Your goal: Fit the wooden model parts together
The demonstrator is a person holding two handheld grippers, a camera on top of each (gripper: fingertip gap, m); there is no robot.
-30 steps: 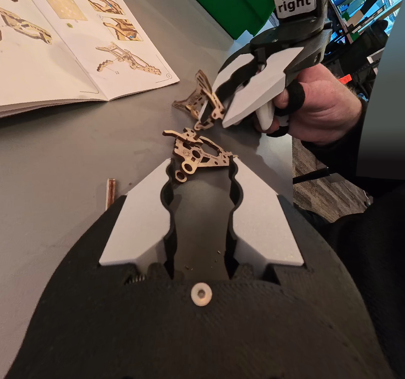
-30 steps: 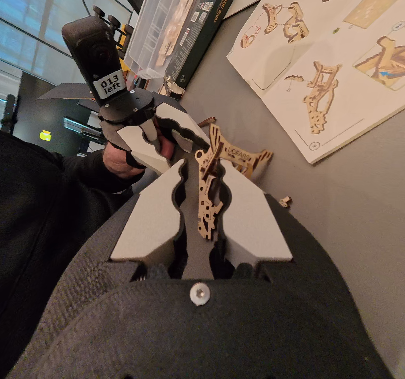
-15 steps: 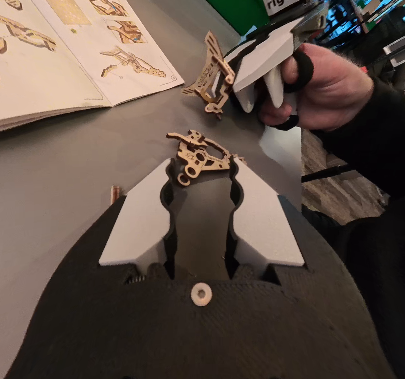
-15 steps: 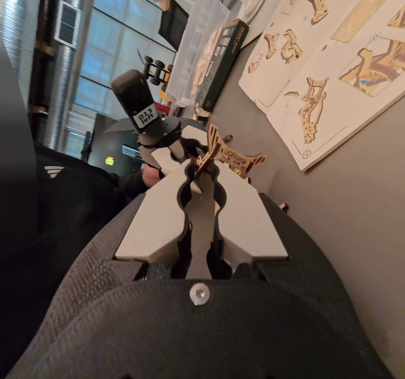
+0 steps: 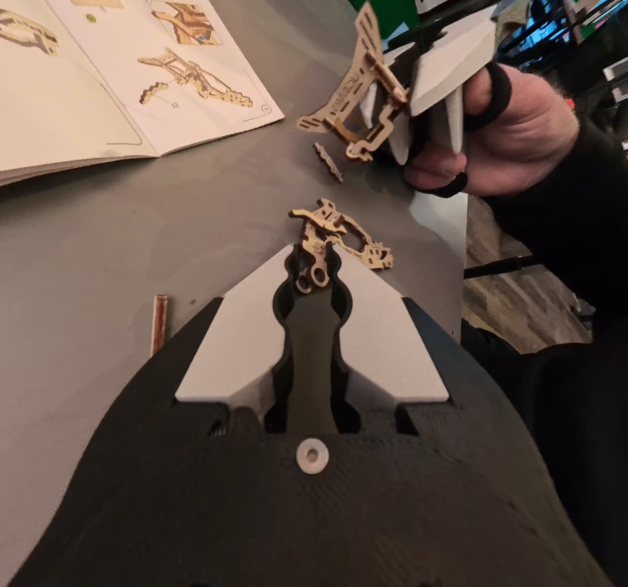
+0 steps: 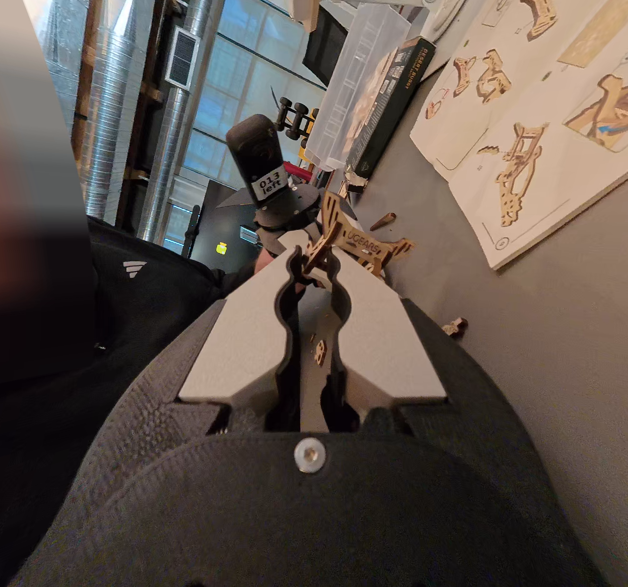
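In the left wrist view my left gripper (image 5: 313,251) is shut on the round-holed end of a flat wooden part (image 5: 343,241) that lies on the grey table (image 5: 136,248). My right gripper (image 5: 394,108) is at the upper right, shut on a wooden frame assembly (image 5: 353,95) held above the table. In the right wrist view my right gripper (image 6: 314,261) grips that assembly (image 6: 360,246) at its near end. The left gripper's black body (image 6: 289,203) shows just beyond it, its fingers mostly hidden.
An open instruction booklet (image 5: 102,61) lies at the far left and also shows in the right wrist view (image 6: 543,129). A small toothed wooden strip (image 5: 328,163) and a brown stick (image 5: 159,322) lie on the table. A dark box (image 6: 387,105) and a clear plastic case (image 6: 356,78) stand behind. The table edge is at the right (image 5: 455,265). The grippers' ends are close to 7 cm from one another. Between my left fingertips and the brown stick (image 5: 159,322) there is roughly 8 cm.
My left gripper has closed from wide open onto the flat wooden part. My right gripper has lifted and tilted the frame assembly off the table, uncovering the toothed strip.
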